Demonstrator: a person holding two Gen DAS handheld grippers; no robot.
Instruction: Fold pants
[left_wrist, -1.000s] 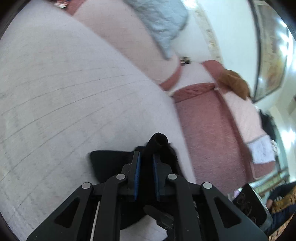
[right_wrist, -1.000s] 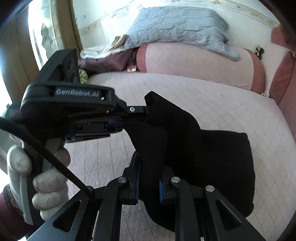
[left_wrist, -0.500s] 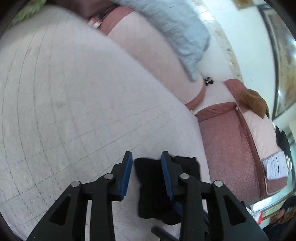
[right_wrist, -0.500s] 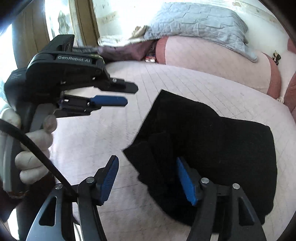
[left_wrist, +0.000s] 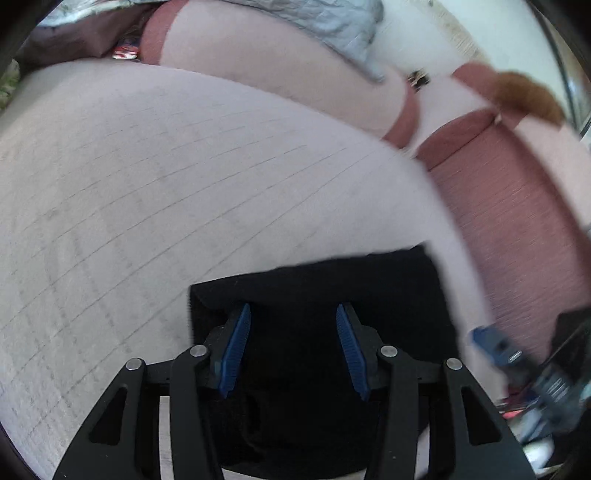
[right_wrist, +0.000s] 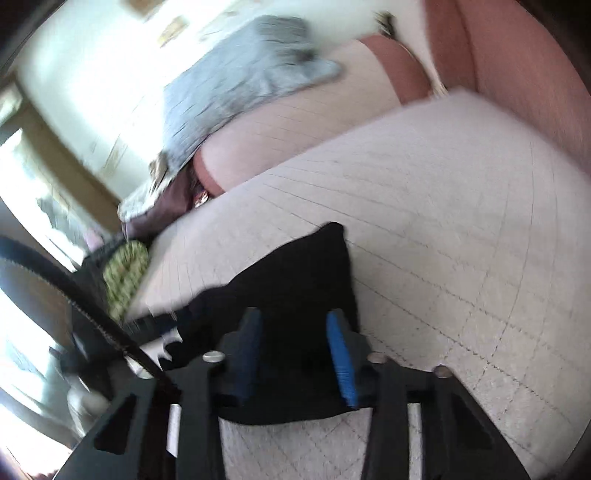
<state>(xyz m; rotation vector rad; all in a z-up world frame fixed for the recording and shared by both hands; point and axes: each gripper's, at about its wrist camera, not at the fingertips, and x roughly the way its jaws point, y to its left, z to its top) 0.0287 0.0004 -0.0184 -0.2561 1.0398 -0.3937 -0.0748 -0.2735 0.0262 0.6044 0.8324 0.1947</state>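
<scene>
Black pants (left_wrist: 314, 291), folded to a compact rectangle, lie flat on the pale quilted bed (left_wrist: 147, 192) near its front edge. Left gripper (left_wrist: 293, 354): fingers spread wide and empty, hovering directly over the bundle, which reaches forward and to the right of the fingertips. Right gripper (right_wrist: 295, 354): fingers likewise wide, holding nothing, above the bundle's near right part; the cloth extends ahead and to the left. Long axis of the bundle appears to run crosswise to the left gripper's line of sight, though blur leaves this uncertain. Judged state: fold essentially complete. Both grippers stand about equally near; any tidying press would go straight down.
</scene>
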